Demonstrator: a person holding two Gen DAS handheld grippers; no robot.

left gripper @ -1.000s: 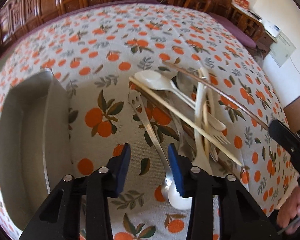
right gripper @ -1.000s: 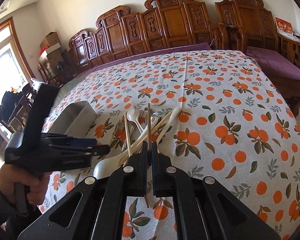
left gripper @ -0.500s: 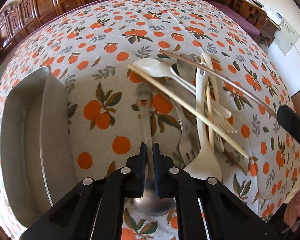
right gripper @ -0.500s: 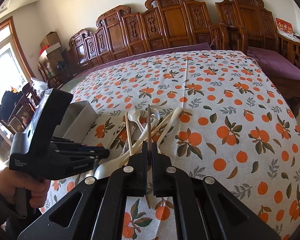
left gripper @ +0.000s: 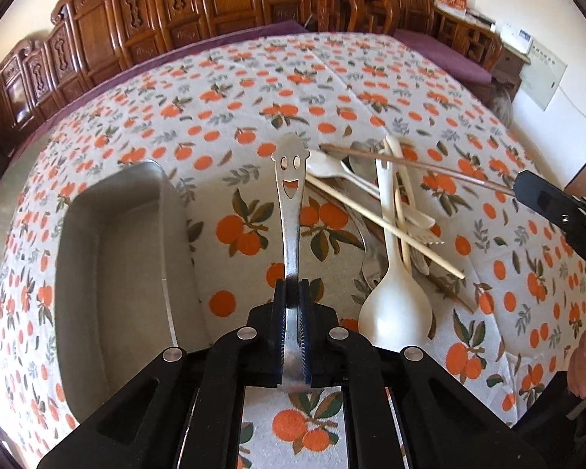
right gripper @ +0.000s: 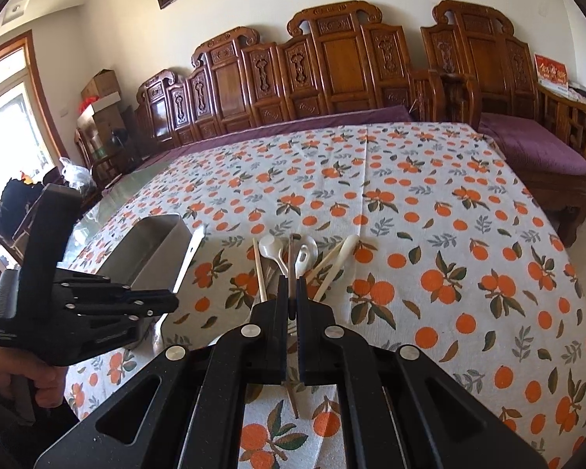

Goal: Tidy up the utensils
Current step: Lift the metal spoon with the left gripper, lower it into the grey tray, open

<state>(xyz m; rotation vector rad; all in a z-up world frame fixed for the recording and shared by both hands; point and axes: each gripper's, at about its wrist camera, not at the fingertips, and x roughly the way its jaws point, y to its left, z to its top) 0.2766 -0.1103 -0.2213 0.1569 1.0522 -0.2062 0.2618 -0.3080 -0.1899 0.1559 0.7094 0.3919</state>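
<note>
A steel spoon with a smiling face cut into its handle (left gripper: 289,211) is clamped near its bowl by the left gripper (left gripper: 292,293) and raised off the tablecloth (left gripper: 254,90), handle pointing forward, apparently so it can be carried to the metal tray (left gripper: 113,242) just beside it. A dark chopstick (right gripper: 291,265) is pinched by the closed right gripper (right gripper: 291,293), its far end seemingly among the remaining utensil pile (left gripper: 394,211), though contact is hard to judge.
</note>
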